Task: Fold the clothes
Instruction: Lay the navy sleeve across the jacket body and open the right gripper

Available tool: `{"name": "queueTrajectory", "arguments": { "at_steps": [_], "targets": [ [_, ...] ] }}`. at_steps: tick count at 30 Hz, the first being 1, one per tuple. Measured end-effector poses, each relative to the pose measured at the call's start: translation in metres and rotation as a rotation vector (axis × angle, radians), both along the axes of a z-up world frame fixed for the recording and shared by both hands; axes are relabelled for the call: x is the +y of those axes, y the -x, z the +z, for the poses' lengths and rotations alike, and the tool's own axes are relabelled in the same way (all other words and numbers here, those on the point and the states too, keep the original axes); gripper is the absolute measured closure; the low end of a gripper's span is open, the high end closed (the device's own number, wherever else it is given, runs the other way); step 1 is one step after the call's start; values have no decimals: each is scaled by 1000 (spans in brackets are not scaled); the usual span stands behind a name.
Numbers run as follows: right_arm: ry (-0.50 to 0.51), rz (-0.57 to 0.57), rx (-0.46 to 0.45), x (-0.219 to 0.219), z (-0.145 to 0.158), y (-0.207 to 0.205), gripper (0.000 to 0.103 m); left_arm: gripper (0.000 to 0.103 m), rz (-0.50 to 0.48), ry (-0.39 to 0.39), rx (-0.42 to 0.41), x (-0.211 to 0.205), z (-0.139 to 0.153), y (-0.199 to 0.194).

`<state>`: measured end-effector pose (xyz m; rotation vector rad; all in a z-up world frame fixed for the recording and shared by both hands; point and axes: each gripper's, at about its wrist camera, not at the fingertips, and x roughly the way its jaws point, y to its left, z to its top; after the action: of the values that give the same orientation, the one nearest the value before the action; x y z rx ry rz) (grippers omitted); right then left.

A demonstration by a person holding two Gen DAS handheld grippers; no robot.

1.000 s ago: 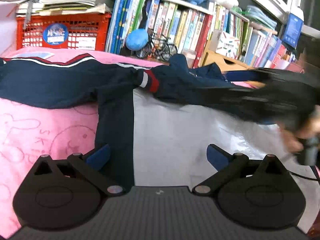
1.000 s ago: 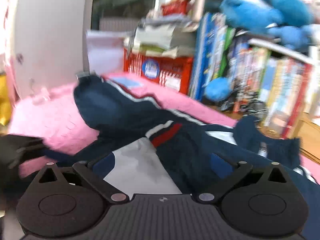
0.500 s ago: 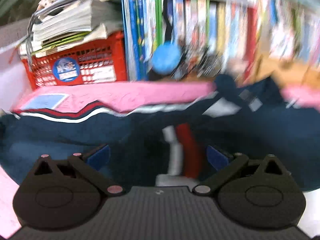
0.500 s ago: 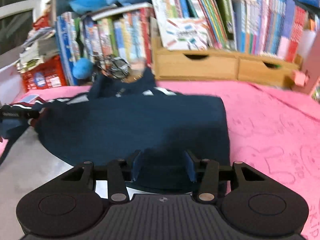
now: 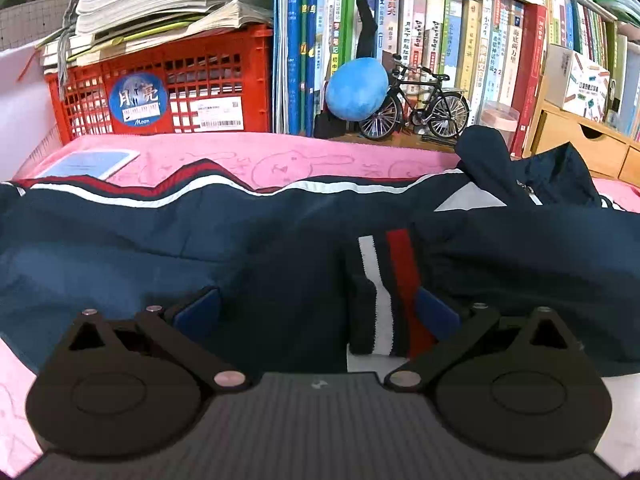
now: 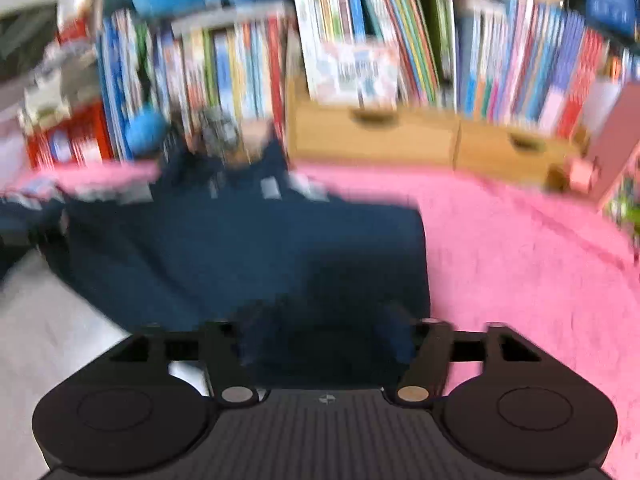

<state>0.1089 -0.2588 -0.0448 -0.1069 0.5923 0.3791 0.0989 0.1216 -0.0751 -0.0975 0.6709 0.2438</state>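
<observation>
A navy jacket [image 5: 280, 248] with white and red stripes lies spread on a pink blanket [image 5: 280, 156]. Its striped cuff [image 5: 388, 280] rests on the navy cloth, just inside the right finger of my left gripper [image 5: 318, 310]. That gripper hovers open over the sleeve with its pads clear of the cloth. In the blurred right wrist view the jacket [image 6: 240, 248] shows a folded navy panel with a straight right edge, and a pale grey panel [image 6: 48, 340] at the lower left. My right gripper [image 6: 324, 340] is at the panel's near edge. Its jaws are opening, with navy cloth between the fingers.
A red crate [image 5: 160, 92] stacked with papers, upright books, a blue plush ball [image 5: 356, 88] and a model bicycle [image 5: 416, 104] line the back. Wooden drawers [image 6: 420, 140] stand behind the blanket. Bare pink blanket [image 6: 520, 260] stretches right of the jacket.
My left gripper moved from over the pale panel to over the navy sleeve and cuff, staying open. The right gripper swung round towards the drawers, narrowed on the folded edge, then widened again.
</observation>
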Motion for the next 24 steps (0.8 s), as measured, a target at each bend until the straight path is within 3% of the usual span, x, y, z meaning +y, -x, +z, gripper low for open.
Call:
{"name": "queueTrajectory", "arguments": {
  "at_steps": [1,2,5,9,11,13,15,17,21,24],
  "targets": [
    [4,18,-29,10,5,-5,13,0,0,0,0,0,0,0],
    [20,32,-45,23,7,-12,12,0,0,-2,0,-1,0,0],
    [81,52,-52,63,-1,-42,12,0,0,12,1,1,0,0],
    [119,38,11,99,-25,-80,12,0,2,18,3,2,-1,-1],
    [120,29,40,106,-38,-92,11,0,3,15,4,2,-1,-1],
    [122,13,52,106,-50,-100,0,0,4,15,5,2,-1,-2],
    [48,-20,97,97,-55,-112,0,0,5,15,5,2,-1,-2],
    [35,-56,119,95,-50,-110,1,0,5,15,5,2,-1,-2],
    [-18,193,39,117,-29,-63,1,0,5,16,6,2,-1,-2],
    [10,305,31,141,-26,-38,0,0,3,15,6,2,-1,-2]
  ]
}}
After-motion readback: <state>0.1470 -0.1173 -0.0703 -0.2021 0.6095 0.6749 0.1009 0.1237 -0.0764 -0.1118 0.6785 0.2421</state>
